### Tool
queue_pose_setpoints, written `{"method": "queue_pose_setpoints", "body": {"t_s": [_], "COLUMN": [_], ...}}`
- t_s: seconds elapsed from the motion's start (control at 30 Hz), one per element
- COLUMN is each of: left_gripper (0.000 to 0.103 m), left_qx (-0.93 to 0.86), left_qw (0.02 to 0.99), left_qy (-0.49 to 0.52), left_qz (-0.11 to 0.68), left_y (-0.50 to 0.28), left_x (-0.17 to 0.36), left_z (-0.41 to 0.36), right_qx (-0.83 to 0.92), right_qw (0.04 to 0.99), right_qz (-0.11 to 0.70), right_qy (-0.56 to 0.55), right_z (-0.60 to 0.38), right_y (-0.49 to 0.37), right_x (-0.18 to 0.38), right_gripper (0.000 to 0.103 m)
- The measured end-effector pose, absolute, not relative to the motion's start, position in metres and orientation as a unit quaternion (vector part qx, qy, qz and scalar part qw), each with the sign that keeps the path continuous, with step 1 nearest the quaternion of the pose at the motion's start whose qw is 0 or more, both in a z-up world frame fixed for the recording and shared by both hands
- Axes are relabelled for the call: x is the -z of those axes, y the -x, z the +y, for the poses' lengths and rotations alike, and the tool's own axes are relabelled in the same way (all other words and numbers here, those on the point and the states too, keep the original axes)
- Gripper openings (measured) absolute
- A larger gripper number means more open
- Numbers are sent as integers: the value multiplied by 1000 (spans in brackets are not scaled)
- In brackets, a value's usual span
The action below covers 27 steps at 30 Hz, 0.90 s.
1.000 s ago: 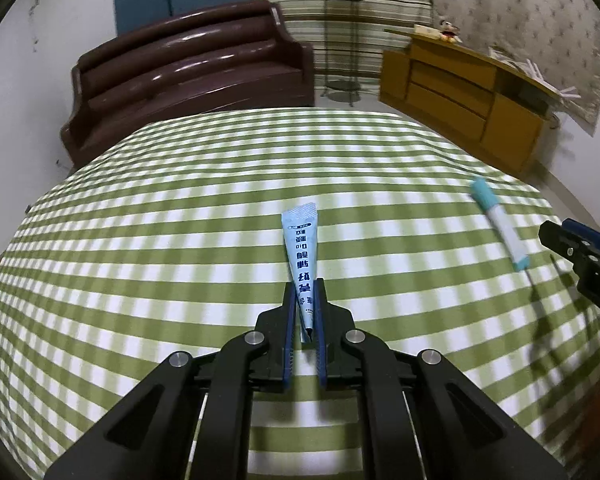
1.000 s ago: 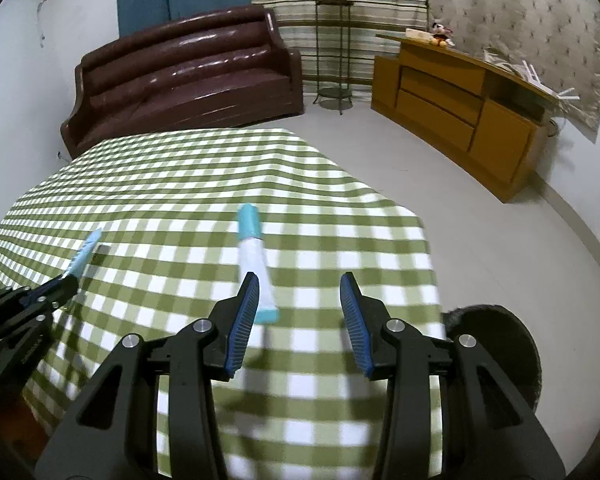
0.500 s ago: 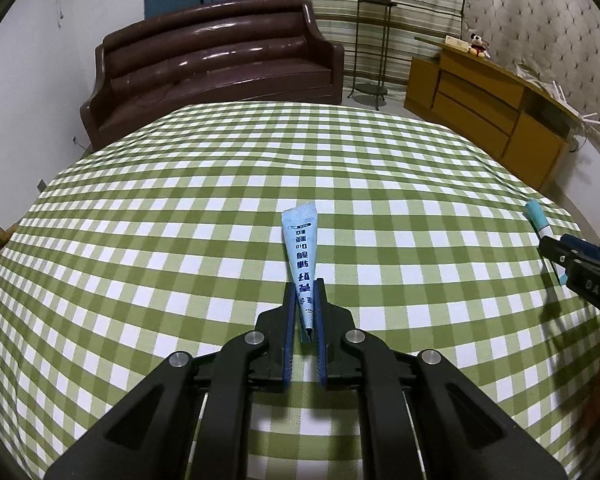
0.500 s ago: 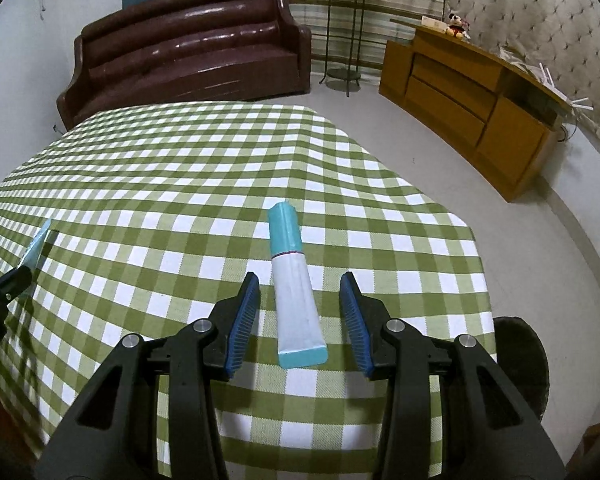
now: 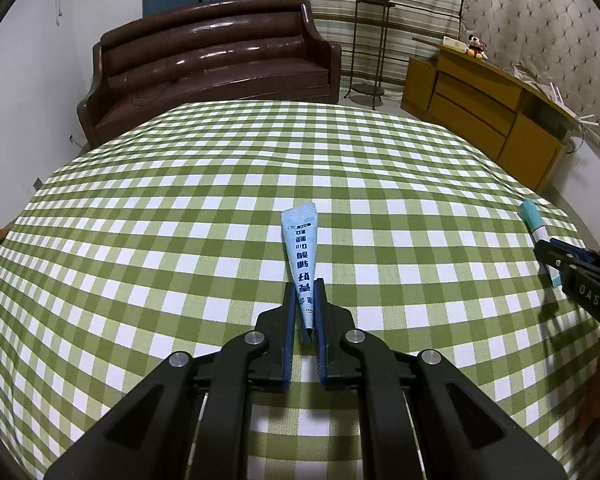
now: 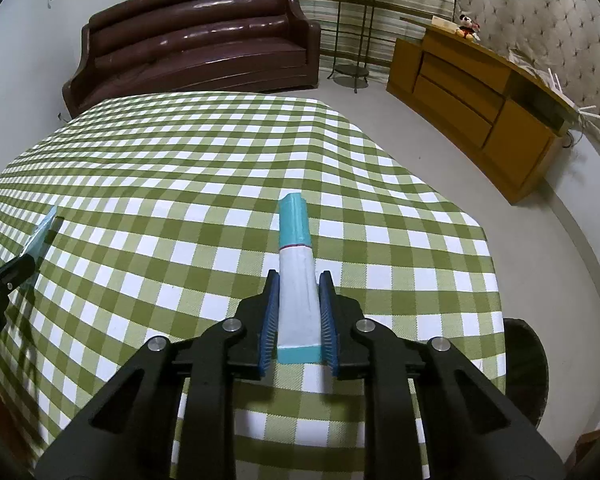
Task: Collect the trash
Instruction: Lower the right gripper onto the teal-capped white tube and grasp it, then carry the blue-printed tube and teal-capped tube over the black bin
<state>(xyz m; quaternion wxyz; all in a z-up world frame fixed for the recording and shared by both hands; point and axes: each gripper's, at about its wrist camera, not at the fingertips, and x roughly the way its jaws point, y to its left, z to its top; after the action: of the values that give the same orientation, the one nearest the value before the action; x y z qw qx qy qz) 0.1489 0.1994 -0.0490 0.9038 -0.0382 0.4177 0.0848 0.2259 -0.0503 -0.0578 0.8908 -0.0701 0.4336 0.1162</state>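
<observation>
My left gripper (image 5: pixel 303 286) is shut on a light blue printed sachet (image 5: pixel 301 246) and holds it over the green checked tablecloth (image 5: pixel 180 240). My right gripper (image 6: pixel 299 278) is closed against the sides of a white tube with a teal cap (image 6: pixel 296 264); the pads touch it. The tube lies on the cloth near the table's right edge. In the left wrist view the tube (image 5: pixel 534 226) and right gripper (image 5: pixel 552 254) show at far right. In the right wrist view the sachet (image 6: pixel 42 234) and the left gripper (image 6: pixel 18 268) show at far left.
A dark round bin (image 6: pixel 526 368) stands on the floor beside the table's right edge. A brown sofa (image 5: pixel 212 64) is beyond the table. A wooden cabinet (image 5: pixel 488 112) stands at the right wall, and a plant stand (image 5: pixel 374 36) at the back.
My right gripper moved forward around the tube and its jaws closed onto it. My left gripper kept its hold on the sachet and rose a little above the cloth.
</observation>
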Motion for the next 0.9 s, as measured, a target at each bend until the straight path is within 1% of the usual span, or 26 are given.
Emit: {"method": "queue_pose_setpoints", "body": {"t_s": [0.53,0.9], "left_gripper": [9,9], "left_qx": [-81,-30], "left_qw": [909,917], "left_qy": [36,27], "left_qz": [408,396], "left_y": [-140,-121], "left_x": [45,34], "left_z": [188,130], "right_qx": [-114,-86], "right_qw": [897,913], "right_qz": [424,397], "right_qy": [47,28], "right_z": [-67,-112], "right_y": [-185,-139], "right_x": [50,25], "right_gripper": [18,18]}}
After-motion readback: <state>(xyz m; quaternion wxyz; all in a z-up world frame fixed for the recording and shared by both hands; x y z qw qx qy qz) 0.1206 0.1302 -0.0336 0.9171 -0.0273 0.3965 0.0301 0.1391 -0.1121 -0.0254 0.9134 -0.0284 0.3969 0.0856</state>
